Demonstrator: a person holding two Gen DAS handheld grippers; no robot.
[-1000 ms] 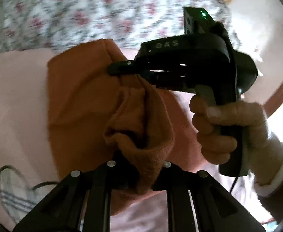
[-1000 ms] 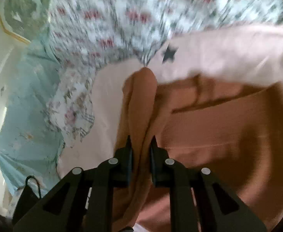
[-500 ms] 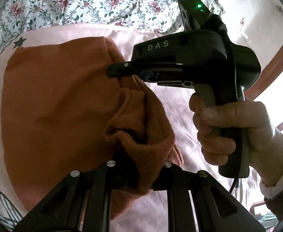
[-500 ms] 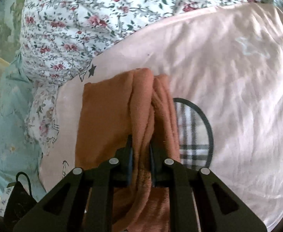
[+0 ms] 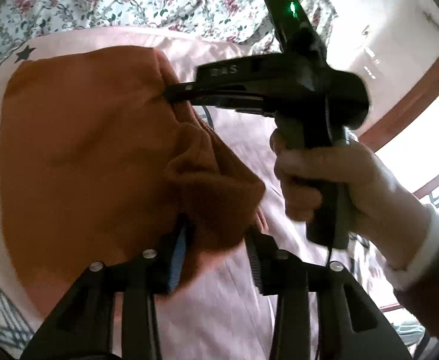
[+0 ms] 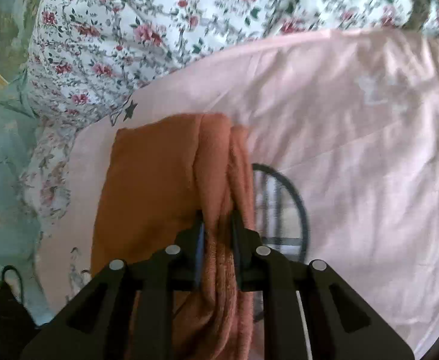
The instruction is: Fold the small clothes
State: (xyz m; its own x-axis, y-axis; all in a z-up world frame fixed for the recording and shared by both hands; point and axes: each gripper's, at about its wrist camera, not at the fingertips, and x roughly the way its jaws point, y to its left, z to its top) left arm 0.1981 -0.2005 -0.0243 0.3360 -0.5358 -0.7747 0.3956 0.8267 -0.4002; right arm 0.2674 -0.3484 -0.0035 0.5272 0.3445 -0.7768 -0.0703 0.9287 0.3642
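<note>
An orange-brown fleece garment [image 5: 78, 156] lies folded over on a pink sheet [image 5: 234, 306]. My left gripper [image 5: 216, 234] has its jaws parted, with a bunched fold of the garment between them. My right gripper [image 5: 171, 93], seen in the left wrist view held by a hand, pinches the garment's far edge. In the right wrist view the right gripper [image 6: 216, 228] is shut on a thick fold of the garment [image 6: 150, 180], which hangs down between the fingers.
The pink sheet [image 6: 354, 150] has a dark oval check print [image 6: 282, 207] and a small star [image 6: 131, 108]. A floral duvet [image 6: 165, 24] lies behind it. A wall and window frame [image 5: 399, 114] stand at the right.
The garment was carried over and laid down onto the pink sheet. My left gripper's jaws have opened around the fold. The right gripper stays shut on the garment.
</note>
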